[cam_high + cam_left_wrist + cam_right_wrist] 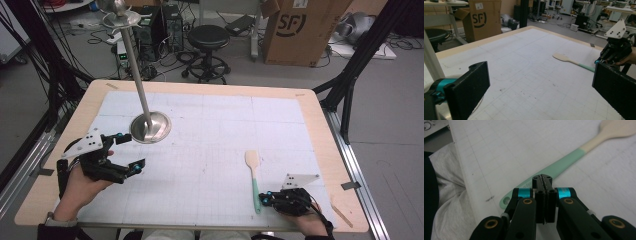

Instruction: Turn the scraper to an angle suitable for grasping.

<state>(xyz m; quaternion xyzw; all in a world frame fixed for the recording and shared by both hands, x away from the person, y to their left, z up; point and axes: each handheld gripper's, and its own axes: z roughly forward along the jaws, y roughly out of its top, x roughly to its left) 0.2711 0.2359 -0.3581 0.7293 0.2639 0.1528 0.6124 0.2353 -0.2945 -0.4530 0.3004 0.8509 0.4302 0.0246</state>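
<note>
Spatula (253, 179) lies flat beside the right hand-held gripper (263, 199), whose jaws are pressed together, empty.

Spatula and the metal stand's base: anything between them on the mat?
Nothing: in the high view, bare gridded mat separates the spatula from the stand's base.

A wooden table (320, 130) bears a white mat (210, 150), spatula (252, 170) and metal stand (150, 127).

Spatula (253, 175): pale wooden blade, mint-green handle with hanging hole at its end. Lies flat on the desk, lower right of the high view, blade toward the frame's top.
</note>
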